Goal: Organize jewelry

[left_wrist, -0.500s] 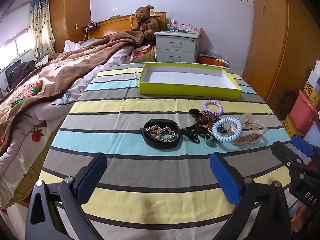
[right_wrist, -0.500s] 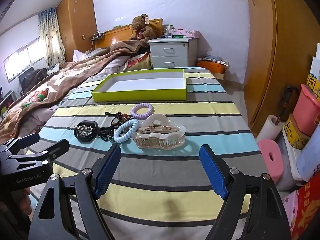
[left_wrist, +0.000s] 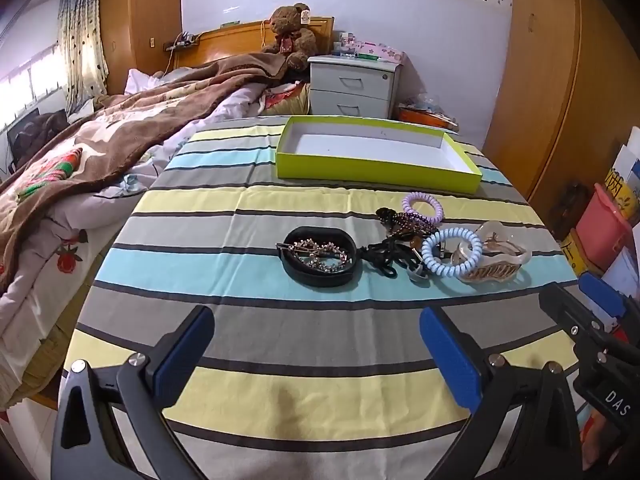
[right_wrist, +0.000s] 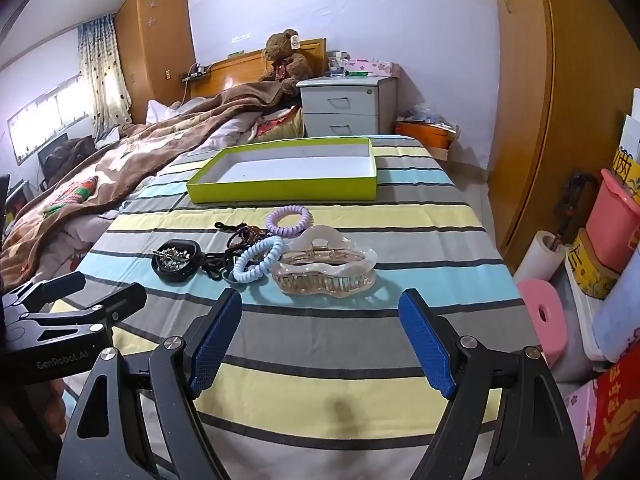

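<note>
Hair accessories lie in a cluster on the striped tablecloth: a black oval dish with a sparkly clip (left_wrist: 320,257) (right_wrist: 176,260), a black cord tangle (left_wrist: 384,258), a brown beaded piece (left_wrist: 404,222), a purple coil tie (left_wrist: 423,206) (right_wrist: 289,220), a light-blue coil tie (left_wrist: 452,252) (right_wrist: 258,259) and a large translucent claw clip (left_wrist: 494,258) (right_wrist: 326,266). An empty lime-green box (left_wrist: 376,170) (right_wrist: 280,190) stands behind them. My left gripper (left_wrist: 316,352) is open and empty, short of the dish. My right gripper (right_wrist: 320,332) is open and empty, just before the claw clip.
A bed with a brown blanket (left_wrist: 100,152) borders the table on the left. A white nightstand (left_wrist: 352,88) and a teddy bear (left_wrist: 290,34) are behind. Wardrobe doors (right_wrist: 560,100), a pink bin (right_wrist: 614,220) and paper rolls (right_wrist: 542,256) crowd the right side.
Both grippers have eased slightly forward toward the cluster; nothing on the table has moved.
</note>
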The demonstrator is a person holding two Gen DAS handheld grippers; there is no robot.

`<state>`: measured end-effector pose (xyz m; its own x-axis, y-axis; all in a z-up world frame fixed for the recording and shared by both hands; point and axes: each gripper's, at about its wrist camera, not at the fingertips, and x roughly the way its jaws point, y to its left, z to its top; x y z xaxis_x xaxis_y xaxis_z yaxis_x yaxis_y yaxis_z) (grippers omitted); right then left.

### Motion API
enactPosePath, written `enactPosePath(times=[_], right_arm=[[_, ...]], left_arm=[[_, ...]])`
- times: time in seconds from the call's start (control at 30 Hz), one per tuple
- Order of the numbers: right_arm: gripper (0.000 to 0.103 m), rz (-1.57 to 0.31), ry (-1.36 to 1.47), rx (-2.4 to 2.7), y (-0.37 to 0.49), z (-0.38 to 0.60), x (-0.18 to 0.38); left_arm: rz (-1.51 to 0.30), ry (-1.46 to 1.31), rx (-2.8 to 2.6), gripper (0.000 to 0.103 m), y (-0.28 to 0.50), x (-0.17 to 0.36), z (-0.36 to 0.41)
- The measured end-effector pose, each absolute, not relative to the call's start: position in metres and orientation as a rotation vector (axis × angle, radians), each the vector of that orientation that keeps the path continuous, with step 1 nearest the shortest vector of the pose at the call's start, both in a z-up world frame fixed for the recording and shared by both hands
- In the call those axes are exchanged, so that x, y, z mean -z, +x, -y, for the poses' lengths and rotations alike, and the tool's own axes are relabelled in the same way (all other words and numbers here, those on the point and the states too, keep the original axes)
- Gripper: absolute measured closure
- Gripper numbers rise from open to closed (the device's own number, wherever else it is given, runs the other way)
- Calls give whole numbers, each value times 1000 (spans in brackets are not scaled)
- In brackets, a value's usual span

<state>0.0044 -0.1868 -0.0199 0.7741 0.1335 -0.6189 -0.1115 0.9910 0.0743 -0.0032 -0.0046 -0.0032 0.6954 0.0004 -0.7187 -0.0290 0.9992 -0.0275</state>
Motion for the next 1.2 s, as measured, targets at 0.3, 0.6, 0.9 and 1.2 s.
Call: enactPosePath(times=[0.3, 0.6, 0.9, 1.2], right_arm=[[22, -675, 35, -129, 4, 187, 21], [22, -676, 35, -129, 5, 186, 22], [22, -676, 34, -128, 6, 186, 21], [22, -675, 36, -129, 5, 186, 21]], left_arm=[[-804, -32, -19, 0, -2, 3, 6], [-799, -33, -27, 0, -3, 4, 4], [-798, -31, -29, 0, -5, 4, 3], [-798, -31, -29, 0, -5, 3, 3]])
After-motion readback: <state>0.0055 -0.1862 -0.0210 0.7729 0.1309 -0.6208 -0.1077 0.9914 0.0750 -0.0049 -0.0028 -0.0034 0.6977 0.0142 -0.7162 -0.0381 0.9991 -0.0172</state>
